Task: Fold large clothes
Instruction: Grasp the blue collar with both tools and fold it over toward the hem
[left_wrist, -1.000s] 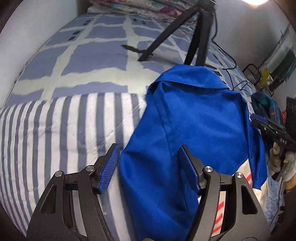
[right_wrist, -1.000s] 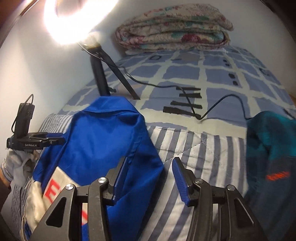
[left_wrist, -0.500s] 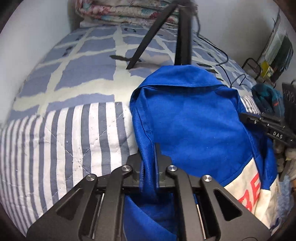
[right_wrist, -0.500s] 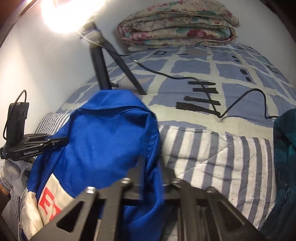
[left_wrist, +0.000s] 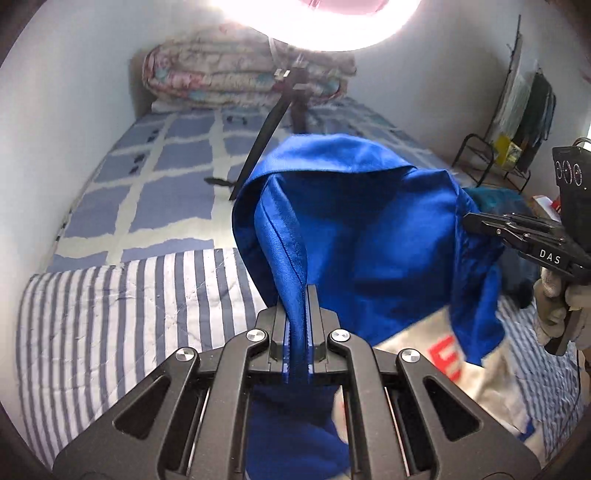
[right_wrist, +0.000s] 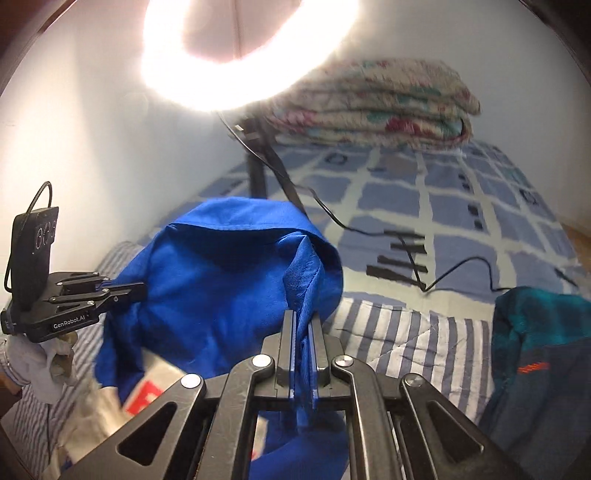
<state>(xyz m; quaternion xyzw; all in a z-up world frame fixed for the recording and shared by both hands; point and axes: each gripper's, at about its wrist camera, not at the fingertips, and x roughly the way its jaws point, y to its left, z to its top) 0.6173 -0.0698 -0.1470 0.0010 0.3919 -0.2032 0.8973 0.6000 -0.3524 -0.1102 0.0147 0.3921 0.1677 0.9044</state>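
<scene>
A: Where is the blue garment, relative to the striped quilt?

B: It hangs just above the quilt's right part, bunched into a hooded heap, with its white lower panel and red print sagging down toward the quilt.

A: And the tongs?

B: The left gripper is clenched on a seamed blue edge; the cloth runs straight down between its ridged blue pads. The right gripper is likewise clamped on a ribbed fold of the same garment at the side nearer the teal garment, which lies on the quilt's far right.

A: How would the cloth handle?

B: It looks like a woven twill, matte with a faint sheen, soft and fairly light: it drapes in deep folds and gives no sign of holding a shape by itself. It is probably not slippery against those ridged pads. The stitched hems look the firmest places to hold, since a seam bunches less than a single layer.

A: Anything close by?

B: Beyond the quilt, a black tripod stands on the checked bedsheet, its cable trailing across. A rolled floral blanket lies farther back still, under a glaring ring light. The tripod legs are near the garment's raised top, so a wide swing could snag them.
</scene>
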